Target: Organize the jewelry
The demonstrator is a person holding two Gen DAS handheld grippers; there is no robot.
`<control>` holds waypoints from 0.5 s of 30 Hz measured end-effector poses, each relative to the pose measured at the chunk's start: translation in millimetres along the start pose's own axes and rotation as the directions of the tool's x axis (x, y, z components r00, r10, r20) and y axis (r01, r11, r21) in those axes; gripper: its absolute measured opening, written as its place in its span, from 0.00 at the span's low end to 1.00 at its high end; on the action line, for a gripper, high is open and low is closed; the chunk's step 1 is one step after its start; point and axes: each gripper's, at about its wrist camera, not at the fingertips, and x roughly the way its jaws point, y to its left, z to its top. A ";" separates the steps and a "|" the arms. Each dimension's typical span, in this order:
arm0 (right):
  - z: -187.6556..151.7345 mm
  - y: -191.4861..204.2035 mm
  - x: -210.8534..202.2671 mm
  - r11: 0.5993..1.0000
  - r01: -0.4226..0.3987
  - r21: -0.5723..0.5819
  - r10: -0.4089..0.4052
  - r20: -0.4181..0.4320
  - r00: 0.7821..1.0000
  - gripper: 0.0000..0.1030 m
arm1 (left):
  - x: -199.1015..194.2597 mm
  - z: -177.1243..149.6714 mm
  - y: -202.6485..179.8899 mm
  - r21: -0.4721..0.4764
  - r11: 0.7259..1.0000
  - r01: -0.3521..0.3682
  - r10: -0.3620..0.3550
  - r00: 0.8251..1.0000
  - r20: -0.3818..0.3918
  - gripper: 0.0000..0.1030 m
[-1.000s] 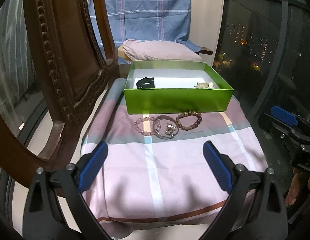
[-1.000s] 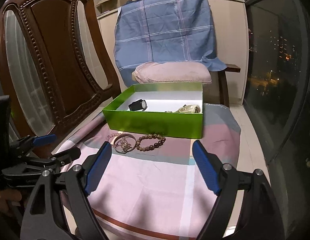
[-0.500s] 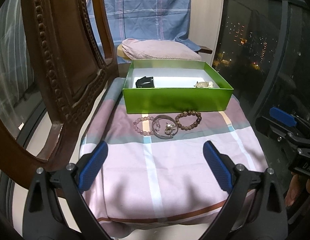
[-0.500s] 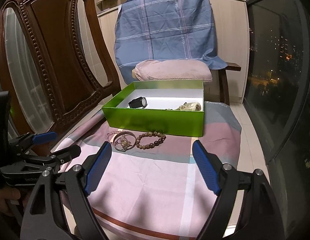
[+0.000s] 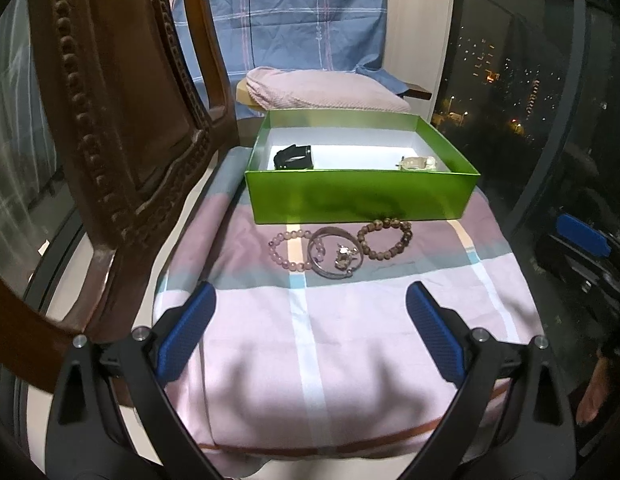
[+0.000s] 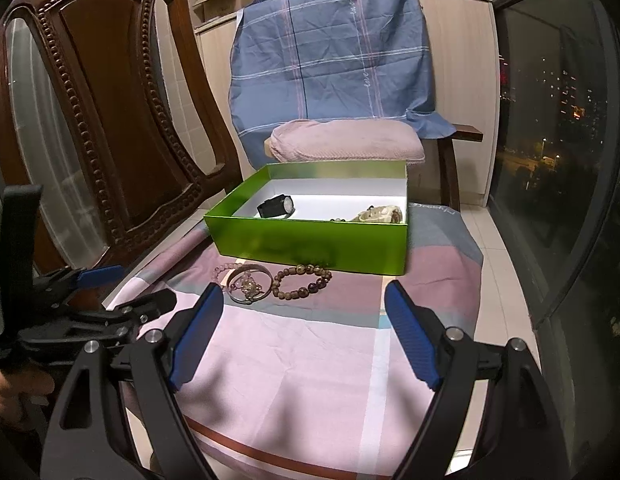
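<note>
A carved wooden chair back (image 5: 122,128) stands at the left edge of a table covered by a pink, grey and white checked cloth (image 5: 349,340). Both grippers hover over the near part of the cloth with nothing between their blue pads. The left gripper (image 5: 310,332) has its jaws wide apart; the right gripper (image 6: 306,336) is equally wide and empty.

Three pieces lie in a row on the cloth, just in front of an open green box (image 5: 357,196). From left to right: a pale pink bead bracelet (image 5: 292,250), a silver bangle with a charm (image 5: 335,256) overlapping it, and a brown bead bracelet (image 5: 385,234) just beside the bangle. Inside the box, a black watch (image 5: 292,157) sits at the left and a pale, cream-coloured piece (image 5: 417,163) at the right.

The step in hand appears to be picking up one of the three pieces for the box. The brown bracelet looks easiest, lying clear of the others. Pinching one side of its loop, then lifting high enough to clear the near wall of the box, should avoid dragging the bangle or snagging the cloth.
</note>
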 end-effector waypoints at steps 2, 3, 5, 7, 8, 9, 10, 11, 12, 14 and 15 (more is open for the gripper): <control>0.9 -1.3 0.8 1.000 0.000 0.006 0.001 -0.006 1.000 0.78 | 9.8 7.2 0.1 -0.001 1.000 0.002 -0.002 1.000 -0.012 0.87; 1.4 -1.7 1.0 1.000 -0.001 0.007 0.001 -0.008 1.000 0.78 | 15.0 11.1 -0.9 0.004 1.000 0.002 -0.002 1.000 -0.021 0.85; 2.6 -2.4 1.8 1.000 -0.004 0.009 0.004 -0.010 1.000 0.78 | 28.3 19.4 -4.3 0.032 0.999 -0.002 0.004 0.999 -0.042 0.77; 2.4 -2.6 3.5 1.000 -0.010 0.009 0.011 -0.019 1.000 0.78 | 44.1 25.2 -7.3 0.059 0.998 -0.009 0.013 0.997 -0.070 0.73; 2.0 -2.5 5.2 1.000 -0.012 0.007 0.012 -0.026 1.000 0.78 | 52.5 27.4 -7.5 0.065 0.998 -0.010 0.015 0.996 -0.088 0.71; 1.2 -2.3 7.6 1.000 -0.014 0.003 0.014 -0.037 0.999 0.78 | 63.7 29.5 -8.1 0.069 0.998 -0.009 0.017 0.993 -0.113 0.69; 0.6 -2.2 9.5 1.000 -0.015 0.001 0.015 -0.044 0.999 0.78 | 70.5 30.2 -8.1 0.069 0.998 -0.007 0.015 0.992 -0.127 0.64; 0.0 -2.5 11.4 1.000 -0.015 0.000 0.015 -0.052 0.999 0.78 | 78.7 31.1 -8.3 0.071 0.997 -0.003 0.013 0.989 -0.145 0.60; -0.2 -2.9 13.1 1.000 -0.017 0.001 0.017 -0.058 0.998 0.78 | 88.5 32.4 -9.2 0.079 0.997 -0.003 0.016 0.986 -0.163 0.57; -0.8 -3.7 16.1 1.000 -0.021 0.001 0.021 -0.071 0.997 0.78 | 100.7 33.4 -9.6 0.089 0.996 -0.018 0.033 0.983 -0.178 0.55; -1.2 -3.5 17.2 1.000 -0.022 -0.001 0.022 -0.075 0.997 0.78 | 104.5 33.6 -8.8 0.086 0.996 -0.018 0.033 0.982 -0.184 0.55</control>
